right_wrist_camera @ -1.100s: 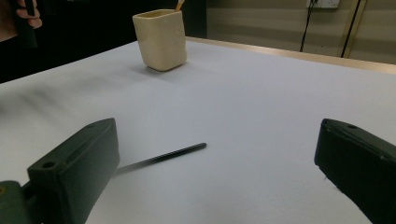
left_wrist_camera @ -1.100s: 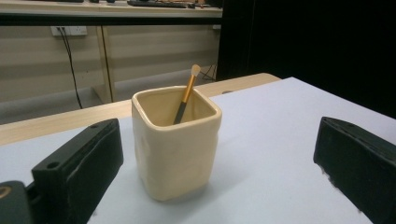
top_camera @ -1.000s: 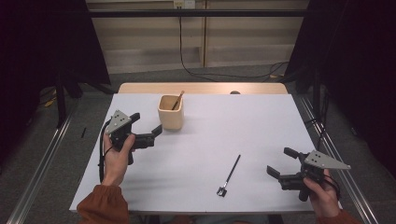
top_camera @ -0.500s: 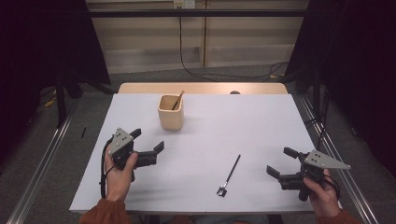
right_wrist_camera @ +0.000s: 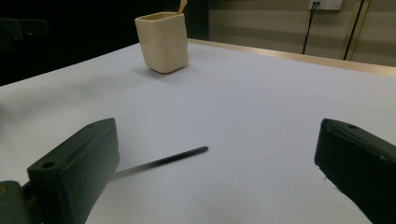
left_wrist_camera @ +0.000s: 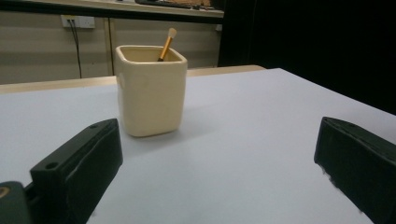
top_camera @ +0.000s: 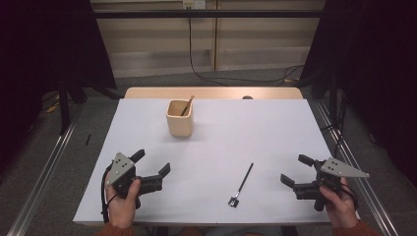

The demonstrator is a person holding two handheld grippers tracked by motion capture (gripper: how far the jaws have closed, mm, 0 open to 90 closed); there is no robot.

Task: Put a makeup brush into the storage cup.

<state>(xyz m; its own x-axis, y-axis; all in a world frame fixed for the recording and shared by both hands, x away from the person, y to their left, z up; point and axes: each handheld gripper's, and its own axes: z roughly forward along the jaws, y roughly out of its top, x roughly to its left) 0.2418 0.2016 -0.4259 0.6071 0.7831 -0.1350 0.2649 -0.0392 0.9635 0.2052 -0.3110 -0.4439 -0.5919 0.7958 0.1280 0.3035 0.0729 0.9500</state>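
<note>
A white table [top_camera: 275,132] spans the high view, with a strip of pale wood showing along its far edge. On its far left-of-centre part stands a cream square-sided cup [top_camera: 179,118], upright, with a thin wooden-handled stick [top_camera: 187,105] leaning inside it against the right far corner; in the left gripper view the cup sits straight ahead between the jaws but well beyond them. The left gripper [top_camera: 151,168] rests low at the near left of the table, held in a hand [top_camera: 120,201], its jaws spread wide with nothing between them. The right gripper [top_camera: 296,171] sits at the near right edge, likewise gaping wide and empty. Between the two, nearer the right, a slim black utensil [top_camera: 242,183] lies flat on the table, its small forked end toward the person
</note>
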